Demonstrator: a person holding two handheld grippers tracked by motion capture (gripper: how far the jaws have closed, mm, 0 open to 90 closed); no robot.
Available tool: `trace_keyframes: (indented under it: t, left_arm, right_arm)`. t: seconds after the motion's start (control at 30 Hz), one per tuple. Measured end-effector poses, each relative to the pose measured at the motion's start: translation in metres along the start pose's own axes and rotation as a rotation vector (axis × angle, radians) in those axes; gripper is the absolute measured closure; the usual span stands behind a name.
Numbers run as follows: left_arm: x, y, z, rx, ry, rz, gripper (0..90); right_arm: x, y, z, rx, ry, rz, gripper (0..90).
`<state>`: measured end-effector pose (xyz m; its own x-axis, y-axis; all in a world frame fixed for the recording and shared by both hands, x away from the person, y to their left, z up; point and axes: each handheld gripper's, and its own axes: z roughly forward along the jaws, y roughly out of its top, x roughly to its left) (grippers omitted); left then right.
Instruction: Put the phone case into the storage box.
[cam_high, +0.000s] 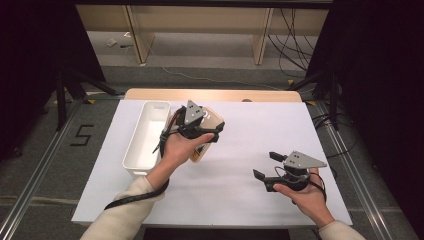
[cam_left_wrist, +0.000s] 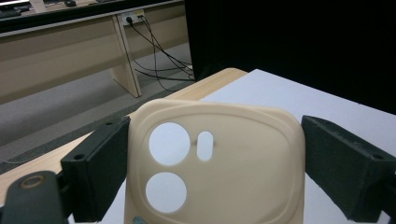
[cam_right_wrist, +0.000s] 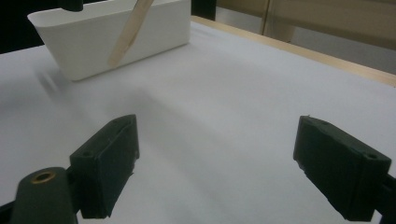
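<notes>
Two black jaws of the left claw flank a cream phone case, one on each long edge, gripping it; camera cutouts face the lens. In the high view the case is held just right of the white bin, above the worktop. Right claw spread wide, holding nothing, well apart near the worktop's front right.

Your right gripper hangs over the white table cover with its two black jaws wide apart and nothing between them. At the far left corner you see the white tray. A thin beige phone case leans edge-on in front of its wall. The wooden edge of the table runs along the far right side.
</notes>
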<state>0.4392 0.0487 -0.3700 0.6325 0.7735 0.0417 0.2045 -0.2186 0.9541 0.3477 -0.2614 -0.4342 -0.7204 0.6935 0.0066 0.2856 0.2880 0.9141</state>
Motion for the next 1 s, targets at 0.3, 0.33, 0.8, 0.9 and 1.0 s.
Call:
trace_keyframes:
  t: [0.3,0.33,0.8,0.9,1.0]
  left_arm:
    - [0.006,0.006,-0.006,-0.024,0.021,-0.013,11.2]
    - [0.006,0.007,-0.007,-0.027,0.024,-0.013,11.2]
    - [0.015,0.013,-0.015,-0.057,0.069,-0.026,11.2]
    - [0.018,0.015,-0.017,-0.063,0.077,-0.031,11.2]
    - [0.02,0.016,-0.019,-0.07,0.084,-0.034,11.2]
  right_arm:
    - [0.0,0.0,0.0,0.001,-0.002,0.0,15.2]
    - [0.0,0.0,0.0,0.0,-0.001,-0.001,15.2]
    - [0.0,0.0,0.0,0.001,-0.002,0.0,15.2]
    - [0.0,0.0,0.0,0.002,-0.002,0.0,15.2]
    - [0.0,0.0,0.0,0.004,-0.002,-0.001,15.2]
